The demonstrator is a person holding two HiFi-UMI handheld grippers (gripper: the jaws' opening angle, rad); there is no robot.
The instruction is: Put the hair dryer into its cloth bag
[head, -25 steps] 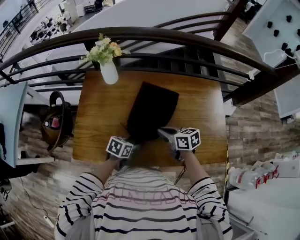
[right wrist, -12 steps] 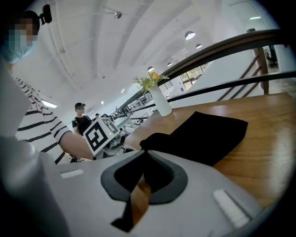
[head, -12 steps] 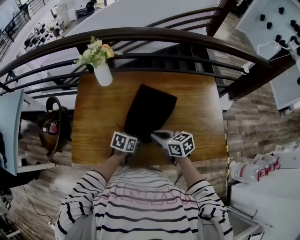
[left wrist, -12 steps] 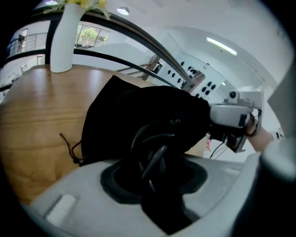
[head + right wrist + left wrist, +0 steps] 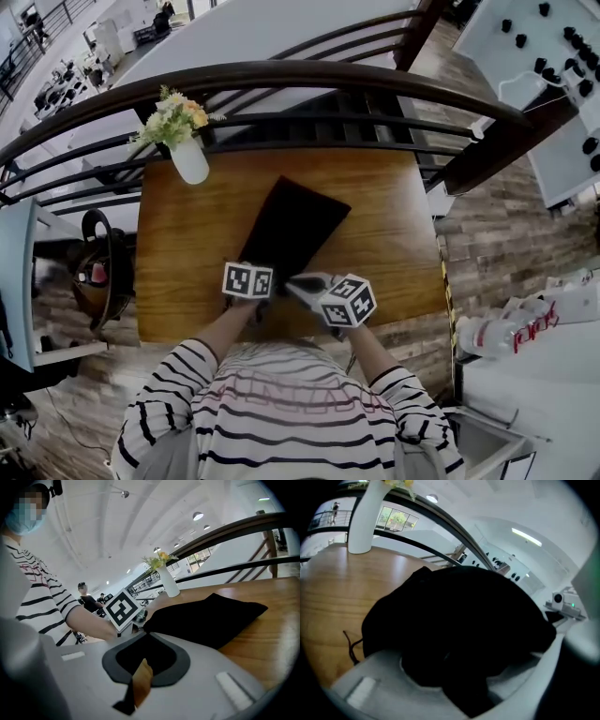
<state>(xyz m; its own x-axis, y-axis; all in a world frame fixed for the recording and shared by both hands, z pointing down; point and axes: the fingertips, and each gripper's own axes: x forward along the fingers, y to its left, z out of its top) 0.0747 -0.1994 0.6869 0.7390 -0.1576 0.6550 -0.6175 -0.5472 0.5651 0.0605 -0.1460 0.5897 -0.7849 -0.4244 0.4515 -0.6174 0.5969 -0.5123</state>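
Note:
The black cloth bag point(image 5: 292, 225) lies slanted on the wooden table point(image 5: 394, 225), its near end toward the person. In the left gripper view the bag point(image 5: 464, 616) bulges and fills the jaws; my left gripper point(image 5: 454, 677) is shut on its fabric, at the bag's near left corner point(image 5: 253, 286). A thin drawstring point(image 5: 349, 644) trails on the wood. My right gripper point(image 5: 294, 282) sits just right of it at the bag's near edge, jaws shut point(image 5: 136, 677); a dark sliver shows between them and I cannot tell what it is. No hair dryer shows in any view.
A white vase of flowers point(image 5: 187, 157) stands at the table's far left corner. A dark railing point(image 5: 309, 75) runs behind the table. The person's striped sleeves reach in from the near edge. A round basket point(image 5: 94, 272) stands on the floor at the left.
The two grippers have drawn closer together; the right one has slid left and toward the person. The bag now lies more slanted. Both grips look unchanged.

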